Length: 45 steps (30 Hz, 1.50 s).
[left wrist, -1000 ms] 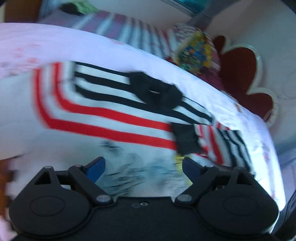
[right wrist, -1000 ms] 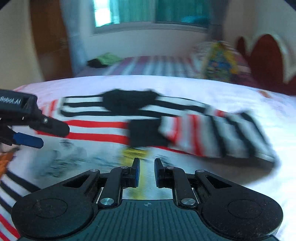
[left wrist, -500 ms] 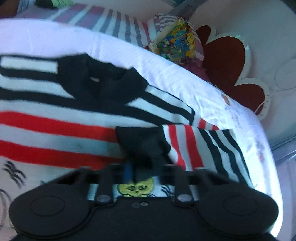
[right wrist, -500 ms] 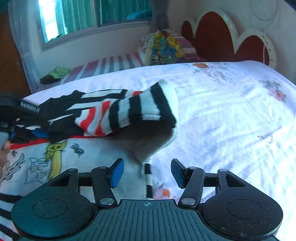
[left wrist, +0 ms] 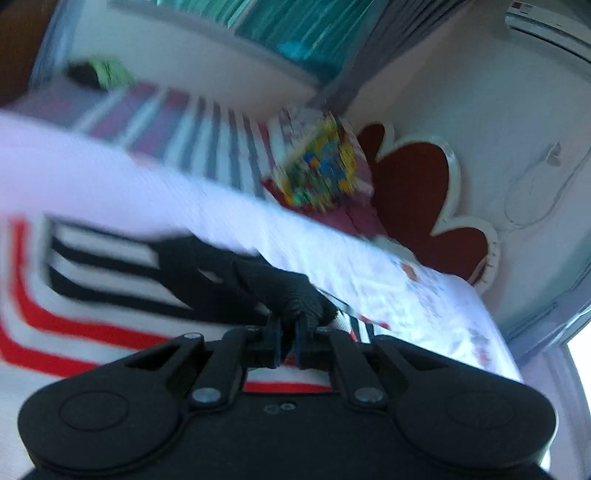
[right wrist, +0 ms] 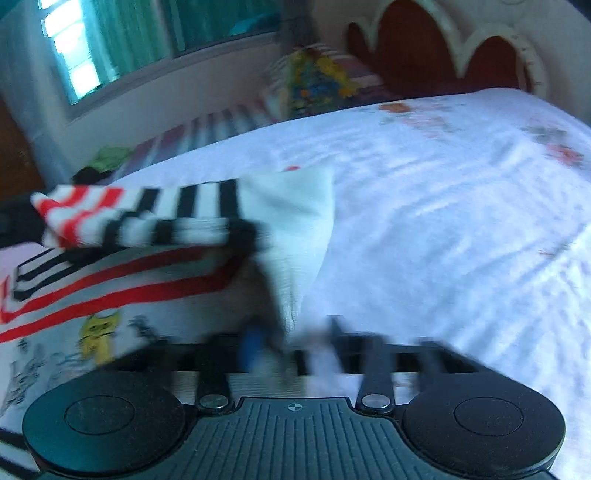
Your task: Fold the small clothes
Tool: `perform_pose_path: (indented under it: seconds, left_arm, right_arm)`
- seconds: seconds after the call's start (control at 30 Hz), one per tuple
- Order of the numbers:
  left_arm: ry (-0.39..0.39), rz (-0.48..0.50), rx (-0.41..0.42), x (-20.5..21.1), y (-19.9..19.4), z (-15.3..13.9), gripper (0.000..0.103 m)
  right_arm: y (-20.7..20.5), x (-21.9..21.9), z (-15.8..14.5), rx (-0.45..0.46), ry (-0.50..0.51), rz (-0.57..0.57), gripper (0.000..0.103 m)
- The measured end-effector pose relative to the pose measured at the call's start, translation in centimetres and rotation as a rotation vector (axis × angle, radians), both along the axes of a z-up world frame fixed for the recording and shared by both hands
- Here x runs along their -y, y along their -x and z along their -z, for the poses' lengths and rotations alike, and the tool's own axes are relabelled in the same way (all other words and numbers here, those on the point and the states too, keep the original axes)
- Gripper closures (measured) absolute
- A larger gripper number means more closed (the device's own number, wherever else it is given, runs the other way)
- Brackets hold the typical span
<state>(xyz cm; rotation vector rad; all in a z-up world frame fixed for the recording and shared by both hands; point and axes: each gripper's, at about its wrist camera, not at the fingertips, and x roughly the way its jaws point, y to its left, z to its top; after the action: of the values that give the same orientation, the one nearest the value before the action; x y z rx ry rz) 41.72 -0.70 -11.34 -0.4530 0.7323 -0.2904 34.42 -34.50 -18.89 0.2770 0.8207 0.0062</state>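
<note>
On the white bedsheet (right wrist: 443,206), toward its window-side edge, your small striped top (left wrist: 92,295) lies spread out, a knit in black, white and red bands with a cartoon print of a yellow cat (right wrist: 98,338) on the white lower panel. Your left gripper (left wrist: 287,341) is clenched on the garment's black cuff (left wrist: 291,295), a ribbed, bunched wad of knit that bulges up just past the narrow black fingertips. Beyond that pinch, the black neckline (left wrist: 195,269) sits against the black-and-white bands, and curved red stripes run toward the sheet's near edge.

In the right wrist view, the sleeve (right wrist: 140,218) is raised and stretched across the body of the top, its red bands at the far end and black bands nearer you, with a plain white flap of fabric (right wrist: 295,221) hanging down from it in a soft fold. That flap drops into the blurred fingers of your right gripper (right wrist: 291,354); you cannot tell from the smear whether those jaws are closed on the cloth or parted around it.

The sheet itself is rumpled, faintly printed with small reddish flowers. At the head edge stands a dark red scalloped headboard (left wrist: 417,192) with a pale rim, and a multicoloured pillow (left wrist: 321,166) rests beside it on a striped blanket (left wrist: 192,129). Teal curtains (right wrist: 177,29) cover the window behind.
</note>
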Motion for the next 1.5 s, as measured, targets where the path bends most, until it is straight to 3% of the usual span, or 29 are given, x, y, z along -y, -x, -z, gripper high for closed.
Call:
perform_pose_path:
  seconds: [0.13,0.33,0.6,0.7,0.73,0.77,0.87,1.03,1.17,1.23,1.27,1.3,1.33,1.37,1.4,1.5]
  left_arm:
    - [-0.074,-0.076,-0.029,-4.2,1.1,0.4,0.097]
    - [-0.038,-0.151,-0.182,-6.7,3.8,4.9,0.097]
    - [-0.1,-0.165,-0.202,-7.1,4.3,6.4,0.097]
    - [-0.205,-0.161,-0.211,-6.8,5.2,6.0,0.092]
    - [-0.227,-0.184,-0.21,-7.2,5.9,5.8,0.081]
    - [-0.23,-0.205,-0.216,-7.7,6.4,5.6,0.072]
    - [-0.181,-0.26,-0.207,-9.4,7.7,4.0,0.068]
    - [-0.172,-0.15,-0.12,-6.0,6.3,1.6,0.066]
    - [-0.184,-0.074,-0.11,-2.2,3.5,3.2,0.066]
    - [-0.231,-0.068,-0.129,-1.6,2.9,4.9,0.066]
    - [-0.264,-0.071,-0.15,-1.6,2.6,6.0,0.067]
    - [-0.282,-0.065,-0.174,-1.9,2.5,6.8,0.067]
    - [-0.284,-0.062,-0.162,-2.3,2.8,7.2,0.072]
    - [-0.286,-0.064,-0.156,-2.6,3.2,7.2,0.073]
    - [-0.277,-0.068,-0.166,-2.9,3.3,7.2,0.073]
    - [-0.261,-0.085,-0.185,-3.0,3.0,7.1,0.073]
  right_arm:
    - [0.2,-1.4,-0.3,0.018,0.042,-0.033,0.083]
    - [0.8,-1.4,-0.6,0.026,0.026,-0.051,0.087]
    - [0.6,-1.0,0.8,-0.026,0.077,-0.043,0.087]
    - [1.3,-0.6,0.2,-0.052,0.066,-0.066,0.086]
    - [1.7,-0.4,0.0,-0.065,0.056,-0.078,0.086]
    - [2.1,-0.1,-0.2,-0.07,0.045,-0.085,0.086]
    - [3.6,1.1,-1.6,-0.03,0.004,-0.053,0.086]
    - [0.8,1.7,-2.9,0.0,-0.059,-0.012,0.086]
    - [-2.8,1.2,-2.4,-0.016,-0.106,-0.028,0.086]
    - [-4.9,1.1,-1.9,-0.023,-0.106,-0.025,0.084]
    - [-5.7,1.1,-1.5,-0.022,-0.108,-0.026,0.083]
    - [-6.6,1.1,-1.2,-0.022,-0.109,-0.03,0.072]
    - [-7.6,1.2,-1.0,-0.021,-0.106,-0.024,0.049]
    - [-8.5,1.3,-0.7,-0.015,-0.097,-0.012,0.04]
    - [-8.9,1.5,-0.5,-0.004,-0.094,-0.009,0.036]
    - [-11.2,1.9,0.2,-0.004,-0.13,-0.007,0.036]
